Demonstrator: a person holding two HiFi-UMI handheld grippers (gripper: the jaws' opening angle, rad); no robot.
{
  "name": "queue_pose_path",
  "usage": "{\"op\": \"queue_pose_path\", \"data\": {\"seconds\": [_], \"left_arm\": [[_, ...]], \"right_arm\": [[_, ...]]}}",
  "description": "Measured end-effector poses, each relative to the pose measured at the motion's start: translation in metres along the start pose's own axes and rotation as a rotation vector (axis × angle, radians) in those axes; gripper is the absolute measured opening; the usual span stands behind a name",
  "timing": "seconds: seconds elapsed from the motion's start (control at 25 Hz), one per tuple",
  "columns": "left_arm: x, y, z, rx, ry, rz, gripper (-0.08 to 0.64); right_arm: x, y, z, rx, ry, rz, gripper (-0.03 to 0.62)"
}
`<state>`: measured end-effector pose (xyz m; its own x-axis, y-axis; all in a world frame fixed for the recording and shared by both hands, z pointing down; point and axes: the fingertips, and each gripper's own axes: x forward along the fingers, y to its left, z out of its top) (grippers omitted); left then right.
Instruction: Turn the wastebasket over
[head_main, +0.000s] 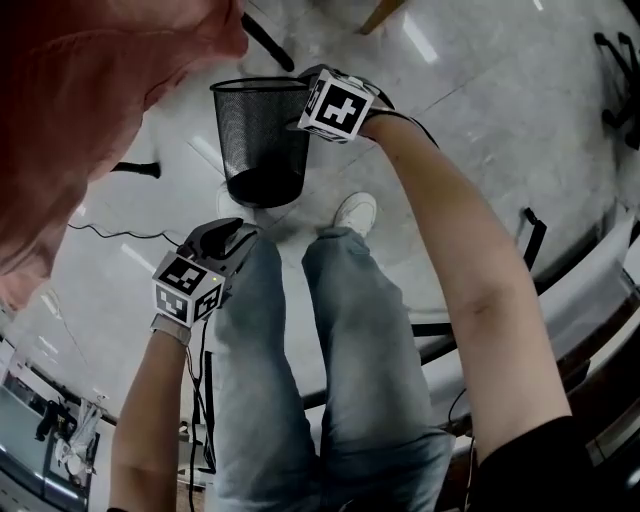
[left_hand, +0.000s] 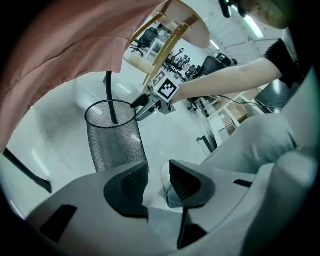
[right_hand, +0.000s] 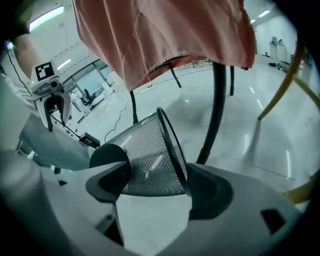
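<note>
The wastebasket (head_main: 260, 140), black wire mesh, stands upright on the pale floor with its mouth up. My right gripper (head_main: 303, 88) is at its near rim; in the right gripper view the jaws (right_hand: 152, 170) stand wide open with the basket wall (right_hand: 145, 150) between them, the rim close to the right finger and no pad pressing. The left gripper view shows that gripper (left_hand: 141, 106) at the rim of the basket (left_hand: 117, 142). My left gripper (head_main: 245, 233) hangs lower by the person's knee, its jaws (left_hand: 159, 172) partly apart with nothing between them.
A pink cloth (head_main: 90, 110) hangs over the upper left, just above the basket. Black chair legs (right_hand: 215, 110) rise behind it. The person's jeans-clad legs (head_main: 350, 330) and white shoe (head_main: 357, 212) stand right beside the basket. A cable (head_main: 120, 235) lies on the floor.
</note>
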<state>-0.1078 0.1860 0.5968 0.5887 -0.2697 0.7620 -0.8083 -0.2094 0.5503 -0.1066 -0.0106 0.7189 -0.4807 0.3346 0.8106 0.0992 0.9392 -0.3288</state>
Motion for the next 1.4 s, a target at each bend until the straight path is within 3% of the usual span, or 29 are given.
{"op": "queue_pose_path", "data": {"seconds": [0.32, 0.52, 0.68, 0.8, 0.96, 1.12, 1.4], "left_arm": [[-0.004, 0.039, 0.016, -0.064, -0.080, 0.063, 0.137], [0.005, 0.043, 0.024, -0.037, -0.078, 0.063, 0.137], [0.006, 0.045, 0.026, -0.030, -0.074, 0.062, 0.137], [0.006, 0.043, 0.021, -0.027, -0.060, 0.061, 0.137], [0.002, 0.034, 0.020, -0.048, -0.042, 0.048, 0.137], [-0.007, 0.016, 0.027, -0.039, -0.027, 0.020, 0.137], [-0.023, -0.022, 0.044, 0.014, -0.003, -0.035, 0.137]], "right_arm": [[0.019, 0.008, 0.001, -0.075, -0.005, 0.056, 0.357], [0.023, 0.033, -0.028, -0.118, 0.086, 0.125, 0.280], [0.021, 0.048, -0.044, -0.120, 0.100, 0.135, 0.241], [0.010, 0.066, -0.056, -0.140, 0.110, 0.174, 0.153], [-0.013, 0.095, -0.061, -0.013, 0.070, 0.255, 0.086], [-0.045, 0.103, -0.059, 0.094, 0.028, 0.204, 0.063], [-0.111, 0.099, -0.070, 0.054, 0.124, 0.023, 0.029]]}}
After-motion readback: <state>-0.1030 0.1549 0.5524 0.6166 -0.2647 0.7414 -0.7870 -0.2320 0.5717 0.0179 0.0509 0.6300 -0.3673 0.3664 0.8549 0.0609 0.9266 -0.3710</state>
